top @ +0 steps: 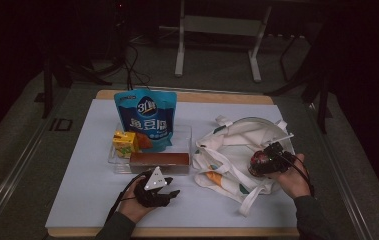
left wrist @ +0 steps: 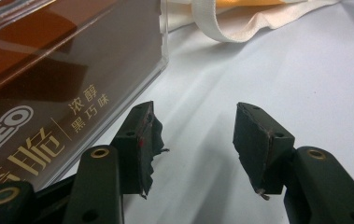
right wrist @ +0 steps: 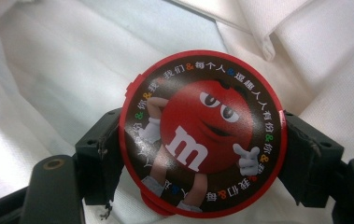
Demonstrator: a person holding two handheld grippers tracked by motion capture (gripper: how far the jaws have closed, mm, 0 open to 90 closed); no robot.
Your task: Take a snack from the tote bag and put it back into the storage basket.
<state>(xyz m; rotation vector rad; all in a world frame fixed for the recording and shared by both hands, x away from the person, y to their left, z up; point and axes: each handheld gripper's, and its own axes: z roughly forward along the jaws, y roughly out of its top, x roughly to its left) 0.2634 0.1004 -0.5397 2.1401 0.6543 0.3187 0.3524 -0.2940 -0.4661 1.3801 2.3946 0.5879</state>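
Gripping only the rim of the round candy tin point(right wrist: 202, 133) above the tote bag point(top: 227, 160), the right gripper point(top: 267, 160) could drop it sideways, while the left gripper point(left wrist: 195, 140) waits wide open.

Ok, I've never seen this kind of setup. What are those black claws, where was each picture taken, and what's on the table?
A person holds a two-jaw tool in each hand. The high view looks down on the table; the other two views ride on the tools. The left gripper rests open beside a clear plastic tray holding a blue snack pouch, a yellow drink carton and a brown biscuit box. The right gripper is shut on a round red M&M's candy tub, over a white cloth tote bag.
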